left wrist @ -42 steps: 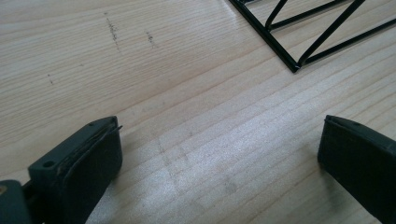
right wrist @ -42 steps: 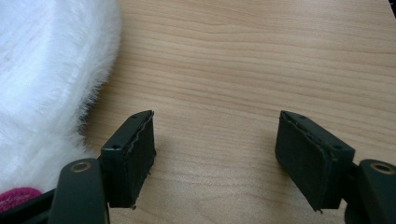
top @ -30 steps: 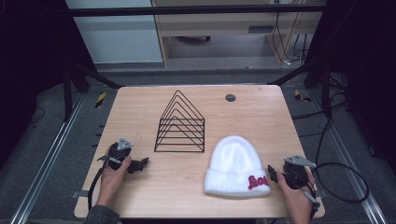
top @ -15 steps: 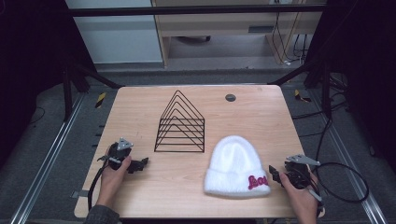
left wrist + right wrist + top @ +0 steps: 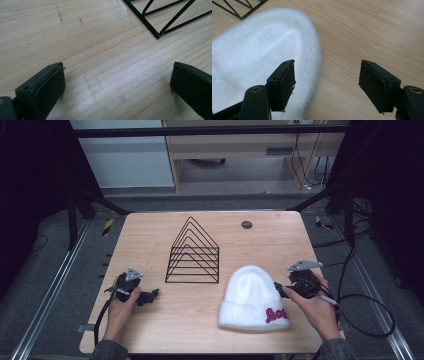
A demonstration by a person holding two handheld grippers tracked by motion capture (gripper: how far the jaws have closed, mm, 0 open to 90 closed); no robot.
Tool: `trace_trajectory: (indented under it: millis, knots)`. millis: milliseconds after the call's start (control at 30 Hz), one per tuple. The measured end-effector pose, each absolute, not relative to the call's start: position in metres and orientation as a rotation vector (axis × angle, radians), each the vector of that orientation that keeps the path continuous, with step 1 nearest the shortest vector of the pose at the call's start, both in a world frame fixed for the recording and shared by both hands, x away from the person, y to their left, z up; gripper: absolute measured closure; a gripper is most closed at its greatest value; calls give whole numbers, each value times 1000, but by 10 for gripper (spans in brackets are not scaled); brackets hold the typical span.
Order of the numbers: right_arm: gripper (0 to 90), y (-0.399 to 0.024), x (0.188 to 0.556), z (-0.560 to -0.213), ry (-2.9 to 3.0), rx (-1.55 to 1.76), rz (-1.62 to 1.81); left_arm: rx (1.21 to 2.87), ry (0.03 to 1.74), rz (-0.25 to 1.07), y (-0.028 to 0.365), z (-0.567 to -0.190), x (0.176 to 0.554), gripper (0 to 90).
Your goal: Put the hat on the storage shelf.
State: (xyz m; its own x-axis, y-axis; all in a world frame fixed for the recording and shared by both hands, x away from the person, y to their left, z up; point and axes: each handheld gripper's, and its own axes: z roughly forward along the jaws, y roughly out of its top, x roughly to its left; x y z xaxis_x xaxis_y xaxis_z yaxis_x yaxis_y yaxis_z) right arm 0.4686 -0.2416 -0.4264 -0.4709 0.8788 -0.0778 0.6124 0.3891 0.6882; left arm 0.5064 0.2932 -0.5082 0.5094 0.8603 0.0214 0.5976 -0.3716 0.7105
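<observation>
White beanie (image 5: 252,295) lies flat on the table's (image 5: 150,235) near right, beside the wire rack (image 5: 193,252); right gripper (image 5: 280,291), spread and empty, hovers at its edge; left gripper (image 5: 150,296) rests spread; best to pinch the knit's rim squarely, not the fuzz.

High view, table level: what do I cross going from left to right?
left gripper → wire rack → white beanie → right gripper
</observation>
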Motion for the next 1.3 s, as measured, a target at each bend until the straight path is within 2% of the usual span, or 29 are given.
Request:
trace_trajectory:
  millis: [100, 233, 467, 667, 1300]
  knots:
    - [256, -228, 487, -425, 2288, 1257, 785, 2102, 1188, 521, 293, -508, 506, 0]
    - [256, -217, 509, -427, 2340, 1262, 732, 2104, 1186, 521, 293, -508, 506, 0]
    - [366, -209, 536, -425, 2409, 1228, 671, 2105, 1185, 522, 293, -508, 507, 0]
    - [433, -203, 547, -427, 2458, 1228, 693, 2101, 1187, 521, 293, -508, 506, 0]
    - [442, -188, 568, -456, 2498, 1346, 677, 2101, 1187, 521, 293, -508, 506, 0]
